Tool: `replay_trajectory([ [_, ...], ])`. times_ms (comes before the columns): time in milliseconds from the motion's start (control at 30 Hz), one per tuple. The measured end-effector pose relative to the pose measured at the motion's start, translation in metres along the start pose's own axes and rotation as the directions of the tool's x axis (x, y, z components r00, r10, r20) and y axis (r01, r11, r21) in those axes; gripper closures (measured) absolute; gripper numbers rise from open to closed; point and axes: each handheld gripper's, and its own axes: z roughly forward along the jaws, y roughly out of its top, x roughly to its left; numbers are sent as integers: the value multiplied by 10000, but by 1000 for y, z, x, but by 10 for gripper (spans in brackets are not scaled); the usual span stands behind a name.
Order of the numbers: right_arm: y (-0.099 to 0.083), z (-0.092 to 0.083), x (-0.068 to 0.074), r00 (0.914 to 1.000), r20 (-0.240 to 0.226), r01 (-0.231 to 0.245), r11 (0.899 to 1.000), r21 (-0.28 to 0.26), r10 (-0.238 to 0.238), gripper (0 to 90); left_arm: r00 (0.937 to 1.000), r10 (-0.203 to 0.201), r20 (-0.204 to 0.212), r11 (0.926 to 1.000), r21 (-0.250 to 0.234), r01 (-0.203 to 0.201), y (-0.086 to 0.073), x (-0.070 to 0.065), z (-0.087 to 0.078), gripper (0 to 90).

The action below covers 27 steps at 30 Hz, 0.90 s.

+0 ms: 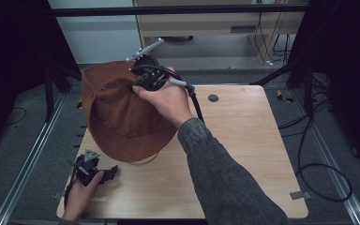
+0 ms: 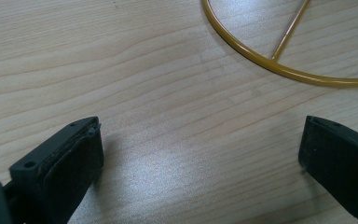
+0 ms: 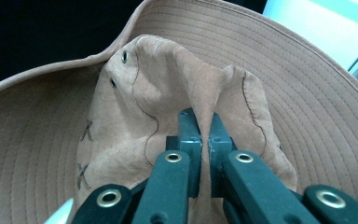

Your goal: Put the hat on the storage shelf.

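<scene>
Brown hat (image 3: 135,121) crown pinched in right tongs (image 3: 204,126) — gripper view.

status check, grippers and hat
Right gripper shut on hat crown, hat lifted over table. Left gripper open, low over bare wood. Yellow wire ring lies ahead of left; nothing blocking.
</scene>
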Motion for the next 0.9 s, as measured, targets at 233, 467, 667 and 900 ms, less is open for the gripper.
replay_trajectory([
  [233,2,12,-3,10000,-75,-24,9999,148,25,889,10000,39,48,10000,32,-39,1,0,0,0],
  [467,-1,25,-6,9999,-149,-55,9992,398,61,885,10000,43,64,10000,20,-44,1,1,1,0],
  [667,-2,31,-2,9998,-177,32,9987,518,-23,875,10000,38,62,10000,15,-38,1,0,1,0],
  [900,-4,35,3,9996,-202,197,9987,479,-187,831,10000,51,48,10000,7,-51,1,0,1,0],
])
